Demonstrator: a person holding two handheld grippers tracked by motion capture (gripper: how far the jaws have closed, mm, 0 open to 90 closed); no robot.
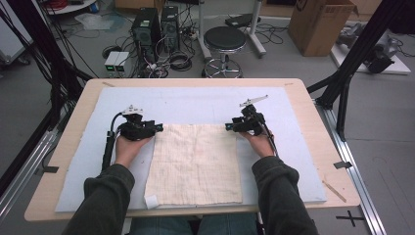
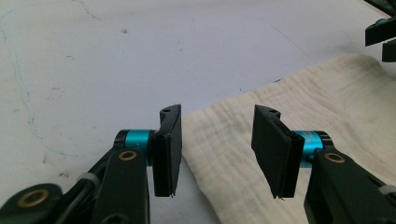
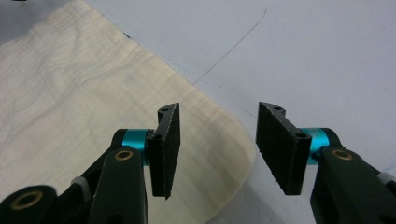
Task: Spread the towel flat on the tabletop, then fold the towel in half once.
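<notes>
Lying flat and smooth on the pale blue mat point(image 1: 293, 161) of the wooden tabletop point(image 1: 320, 127), the cream square woven cloth point(image 1: 195, 164) looks fully spread, with the left gripper point(image 1: 157, 127) and right gripper point(image 1: 228, 127) at its far corners, both open and empty, seemingly only withdrawal left.

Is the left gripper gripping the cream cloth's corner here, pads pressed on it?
Apart. In the left gripper view, the left gripper stands open over the cloth, a gap beside each pad.

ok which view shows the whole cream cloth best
The high view: the cream cloth lies flat with all four edges visible on the pale mat. Each gripper view catches just one far corner of it between open jaws.
</notes>
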